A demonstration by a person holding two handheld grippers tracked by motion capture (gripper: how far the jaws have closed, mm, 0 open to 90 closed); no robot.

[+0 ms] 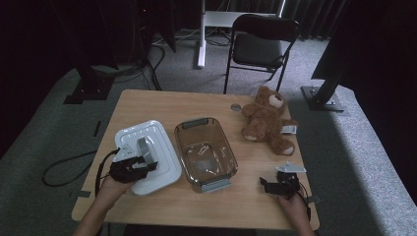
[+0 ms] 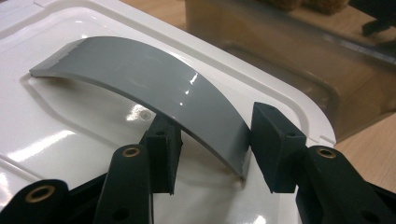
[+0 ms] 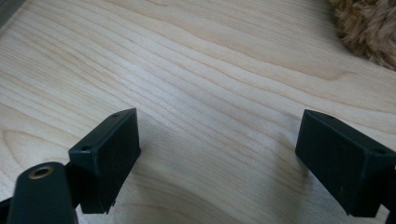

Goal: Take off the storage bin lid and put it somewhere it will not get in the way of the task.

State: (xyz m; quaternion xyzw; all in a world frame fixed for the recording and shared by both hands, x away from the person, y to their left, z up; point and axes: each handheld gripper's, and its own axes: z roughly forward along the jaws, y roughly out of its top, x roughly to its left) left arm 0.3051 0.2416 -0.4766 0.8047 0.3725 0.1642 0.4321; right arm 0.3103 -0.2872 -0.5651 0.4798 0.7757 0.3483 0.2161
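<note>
In the lower left of the high view, the left hand-held gripper (image 1: 141,163) is resting on a white plastic lid (image 1: 162,142) that is lying flat on the wooden tabletop (image 1: 206,101). In the left gripper view, that hand-held gripper (image 2: 212,147) is standing partly open with its two black jaws on either side of the near end of the lid's grey arched handle (image 2: 154,88); the left jaw is sitting against the handle's edge, while a narrow gap is showing beside the right jaw, so the jaws are straddling the handle rather than squeezing it. Just right of the lid, at the frame's centre, a clear storage container (image 1: 205,152) with grey end clips is sitting open. A brown teddy bear (image 1: 268,118) is lying at the upper right of the tabletop, well apart from the lid. At the lower right, the right hand-held gripper (image 1: 265,183) is hovering low over bare wood, its jaws spread wide with nothing between them.
</note>
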